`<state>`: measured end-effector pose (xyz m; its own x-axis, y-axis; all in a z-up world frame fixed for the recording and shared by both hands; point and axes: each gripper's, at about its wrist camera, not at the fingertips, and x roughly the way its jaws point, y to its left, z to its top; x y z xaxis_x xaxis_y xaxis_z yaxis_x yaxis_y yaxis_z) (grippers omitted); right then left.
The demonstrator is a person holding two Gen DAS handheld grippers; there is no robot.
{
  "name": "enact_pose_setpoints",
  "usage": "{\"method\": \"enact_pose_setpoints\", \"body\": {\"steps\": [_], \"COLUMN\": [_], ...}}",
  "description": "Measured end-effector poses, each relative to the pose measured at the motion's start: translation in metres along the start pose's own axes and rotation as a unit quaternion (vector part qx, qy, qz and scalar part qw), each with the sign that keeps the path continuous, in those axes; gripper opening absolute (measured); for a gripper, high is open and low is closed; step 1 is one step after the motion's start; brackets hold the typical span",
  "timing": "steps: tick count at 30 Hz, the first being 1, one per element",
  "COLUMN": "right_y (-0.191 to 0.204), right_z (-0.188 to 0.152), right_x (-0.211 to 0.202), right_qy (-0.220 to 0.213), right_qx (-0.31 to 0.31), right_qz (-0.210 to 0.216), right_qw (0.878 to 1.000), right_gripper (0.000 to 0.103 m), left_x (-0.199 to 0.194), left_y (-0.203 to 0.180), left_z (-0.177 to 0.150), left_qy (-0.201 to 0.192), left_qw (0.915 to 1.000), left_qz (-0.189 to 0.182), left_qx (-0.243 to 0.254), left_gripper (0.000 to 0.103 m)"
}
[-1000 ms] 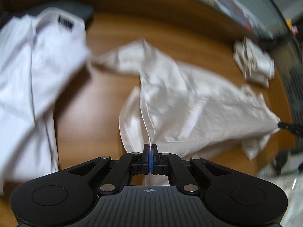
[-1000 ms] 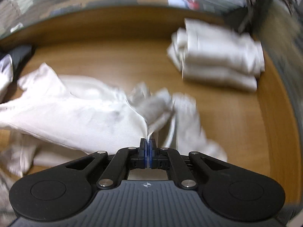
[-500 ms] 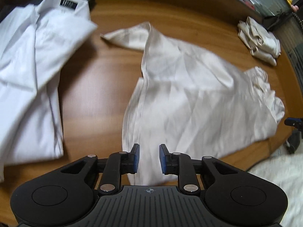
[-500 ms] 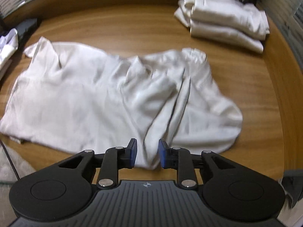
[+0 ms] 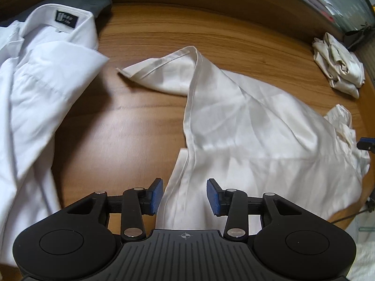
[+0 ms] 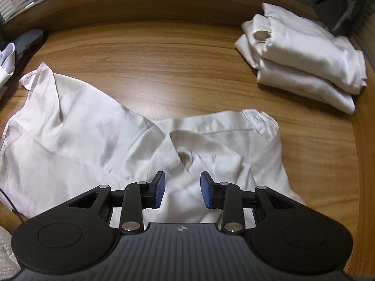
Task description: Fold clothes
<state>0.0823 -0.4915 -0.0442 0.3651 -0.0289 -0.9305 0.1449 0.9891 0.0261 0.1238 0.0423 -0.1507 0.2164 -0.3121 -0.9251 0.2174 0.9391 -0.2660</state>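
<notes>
A cream satin shirt [image 5: 253, 126] lies spread on the wooden table [image 5: 145, 37], one sleeve stretched toward the far left. My left gripper [image 5: 184, 196] is open and empty, just above the shirt's near hem edge. In the right wrist view the same shirt [image 6: 77, 135] shows its collar [image 6: 185, 157] and a cuffed sleeve folded across it. My right gripper [image 6: 182, 189] is open and empty, just above the collar area. A blue tip of the right gripper shows at the right edge of the left wrist view [image 5: 366, 142].
A white dress shirt [image 5: 35, 98] with a dark label lies unfolded at the left, over a grey garment [image 5: 89, 0]. A stack of folded cream shirts [image 6: 302, 61] sits at the far right, also in the left wrist view [image 5: 337, 70]. The table edge curves close on the right.
Both grippers were shut on the cream shirt a second ago; they let go, opened wider, and the shirt now lies flat on the table.
</notes>
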Motion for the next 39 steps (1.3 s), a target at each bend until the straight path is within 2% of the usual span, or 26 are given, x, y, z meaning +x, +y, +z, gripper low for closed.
{"method": "enact_pose_setpoints", "body": {"steps": [9,19,21,22,23,24,26,27,28,30,34,39], "right_y": [-0.002,-0.004,-0.005,-0.005,-0.007,-0.009,-0.013,-0.014,-0.014,-0.012,-0.008,-0.008], "right_z": [0.012,0.022,0.026,0.028,0.03,0.031,0.032,0.032,0.031,0.029,0.023,0.008], "right_x": [0.015,0.022,0.028,0.031,0.034,0.037,0.041,0.041,0.04,0.033,0.009,-0.024], "right_qy": [0.016,0.036,0.042,0.045,0.054,0.062,0.079,0.085,0.088,0.089,0.077,0.069], "right_qx": [-0.009,-0.037,-0.049,-0.054,-0.056,-0.055,-0.052,-0.051,-0.05,-0.05,-0.058,-0.051], "right_qz": [0.007,0.059,0.061,0.063,0.071,0.079,0.102,0.113,0.118,0.125,0.124,0.122], "right_qw": [1.0,0.997,0.996,0.996,0.994,0.993,0.99,0.989,0.988,0.987,0.988,0.989], "right_gripper": [0.043,0.044,0.044,0.044,0.044,0.044,0.044,0.039,0.027,0.011,0.01,0.009], "left_x": [0.033,0.047,0.048,0.049,0.048,0.047,0.043,0.039,0.035,0.026,0.008,-0.008], "left_y": [-0.005,-0.009,-0.007,-0.006,-0.006,-0.007,-0.009,-0.011,-0.012,-0.013,-0.013,-0.014], "left_z": [0.027,0.04,0.039,0.038,0.037,0.035,0.032,0.031,0.029,0.026,0.02,0.006], "left_qy": [0.015,0.035,0.039,0.041,0.041,0.039,0.03,0.023,0.016,0.004,-0.01,-0.006], "left_qw": [0.9994,0.9973,0.9966,0.9961,0.9959,0.9959,0.9964,0.9963,0.9962,0.9959,0.9944,0.991], "left_qz": [-0.02,-0.056,-0.069,-0.076,-0.079,-0.08,-0.076,-0.078,-0.079,-0.085,-0.1,-0.127], "left_qx": [0.025,0.033,0.022,0.018,0.016,0.017,0.024,0.028,0.031,0.033,0.033,0.041], "left_gripper": [0.046,0.043,0.035,0.034,0.028,0.016,0.011,0.011,0.011,0.01,0.01,0.01]}}
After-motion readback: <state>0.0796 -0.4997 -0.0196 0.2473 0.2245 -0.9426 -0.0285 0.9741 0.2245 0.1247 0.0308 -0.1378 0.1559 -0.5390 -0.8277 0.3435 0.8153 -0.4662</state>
